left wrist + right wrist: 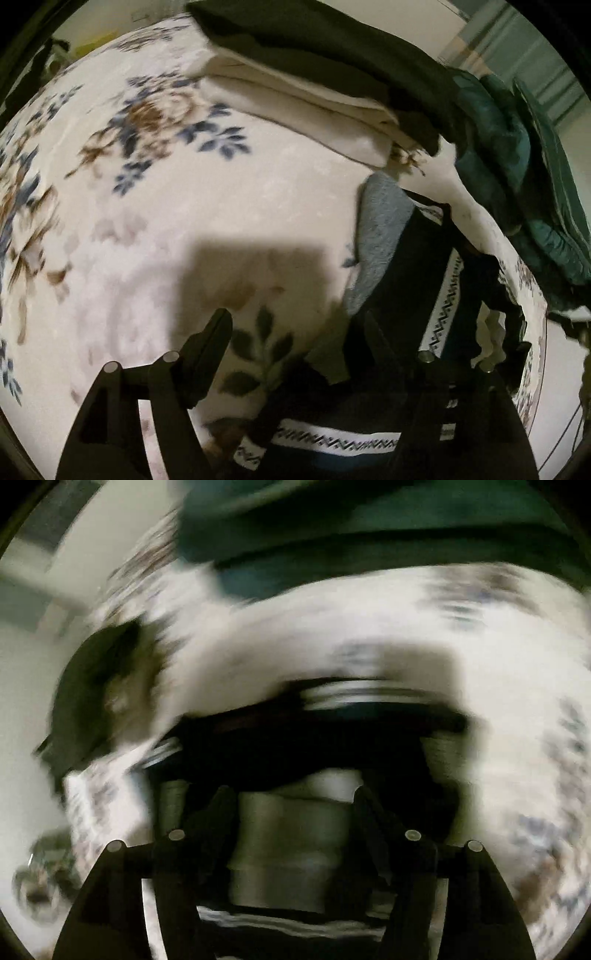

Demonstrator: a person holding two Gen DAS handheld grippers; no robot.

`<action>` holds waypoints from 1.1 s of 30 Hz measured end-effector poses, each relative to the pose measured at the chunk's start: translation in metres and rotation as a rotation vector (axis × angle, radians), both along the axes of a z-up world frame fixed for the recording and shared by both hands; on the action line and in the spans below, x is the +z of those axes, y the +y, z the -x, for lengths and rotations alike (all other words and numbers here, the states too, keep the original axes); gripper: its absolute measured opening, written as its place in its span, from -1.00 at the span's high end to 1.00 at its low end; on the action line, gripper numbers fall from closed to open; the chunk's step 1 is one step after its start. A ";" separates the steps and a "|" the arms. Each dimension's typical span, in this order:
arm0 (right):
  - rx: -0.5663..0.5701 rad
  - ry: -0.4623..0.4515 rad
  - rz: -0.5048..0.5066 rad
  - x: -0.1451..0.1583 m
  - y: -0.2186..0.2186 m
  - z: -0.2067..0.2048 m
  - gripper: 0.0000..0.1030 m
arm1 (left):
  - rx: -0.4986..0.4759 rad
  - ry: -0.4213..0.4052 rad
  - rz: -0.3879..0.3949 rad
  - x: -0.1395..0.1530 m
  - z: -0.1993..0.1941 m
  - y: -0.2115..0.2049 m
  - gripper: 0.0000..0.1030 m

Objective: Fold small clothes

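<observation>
A small black garment with white zigzag bands (406, 280) lies on the floral bedspread (155, 206) at the right, with a grey cloth (380, 236) tucked beside it. My left gripper (295, 325) is open just above the spread, its right finger over the garment's edge. The right wrist view is badly blurred. There the same black garment (332, 734) lies in front of my right gripper (293, 797), whose fingers stand apart over a greyish fold (291, 834).
A folded cream cloth (295, 96) lies at the back under a dark green garment (332, 48). A teal quilted heap (517, 147) sits at the right, also at the top of the right view (369, 524). A dark cloth (92, 694) lies left.
</observation>
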State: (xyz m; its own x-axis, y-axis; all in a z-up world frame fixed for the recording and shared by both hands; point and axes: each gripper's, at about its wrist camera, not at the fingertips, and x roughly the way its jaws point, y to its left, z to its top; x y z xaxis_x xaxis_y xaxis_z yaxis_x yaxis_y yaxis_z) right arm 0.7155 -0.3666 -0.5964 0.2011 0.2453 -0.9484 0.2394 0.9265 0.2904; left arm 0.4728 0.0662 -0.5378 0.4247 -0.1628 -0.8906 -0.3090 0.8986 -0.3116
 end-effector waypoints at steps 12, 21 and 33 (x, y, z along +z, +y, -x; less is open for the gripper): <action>-0.128 0.196 0.056 -0.082 -0.052 0.035 0.89 | -0.159 0.021 -0.154 -0.016 -0.070 -0.049 -0.40; -0.187 -0.225 -0.012 0.012 -0.072 0.072 0.86 | -0.135 0.024 -0.142 -0.017 -0.053 -0.029 -0.40; -0.331 0.046 -0.157 -0.027 -0.168 0.110 -0.14 | -0.110 -0.071 -0.211 0.044 0.029 -0.038 -0.40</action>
